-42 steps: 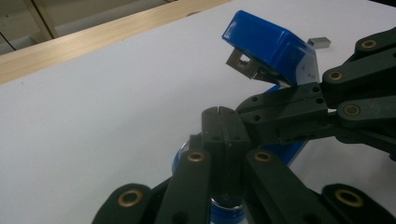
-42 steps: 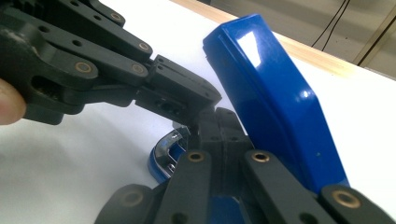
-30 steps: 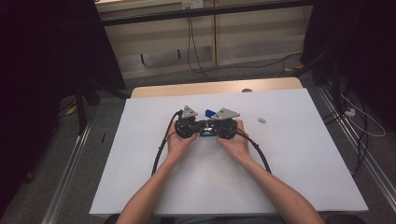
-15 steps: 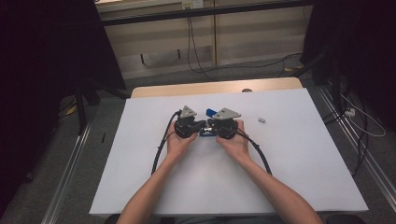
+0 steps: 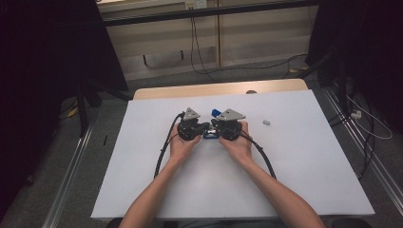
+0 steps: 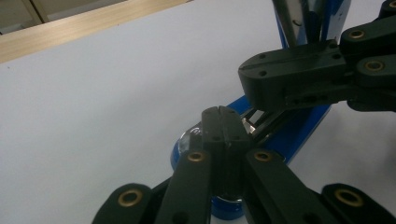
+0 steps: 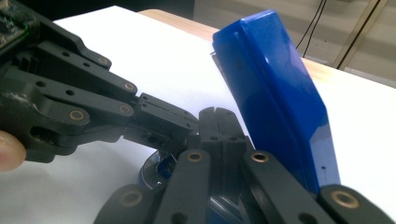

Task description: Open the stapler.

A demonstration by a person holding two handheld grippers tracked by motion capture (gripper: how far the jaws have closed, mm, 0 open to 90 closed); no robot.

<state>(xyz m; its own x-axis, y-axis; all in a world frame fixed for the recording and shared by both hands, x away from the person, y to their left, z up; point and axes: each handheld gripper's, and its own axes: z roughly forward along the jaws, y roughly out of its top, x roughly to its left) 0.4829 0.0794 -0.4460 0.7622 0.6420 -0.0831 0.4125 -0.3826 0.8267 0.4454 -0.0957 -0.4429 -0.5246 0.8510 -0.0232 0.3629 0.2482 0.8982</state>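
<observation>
Nothing has shifted over the white table [image 5: 142,156]: the blue stapler [image 7: 275,93] sits hinged open between my grippers, left gripper [image 6: 219,122] and right gripper [image 7: 214,122] both pressed together at its base, so the work stands paused.

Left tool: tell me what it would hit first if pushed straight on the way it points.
Most likely the right tool, which crosses just beyond the left tool's closed tips, with the blue case right behind; depth is hard to judge.

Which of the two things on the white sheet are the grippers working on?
The blue object between both grippers, not the small grey piece lying alone to the right.
</observation>
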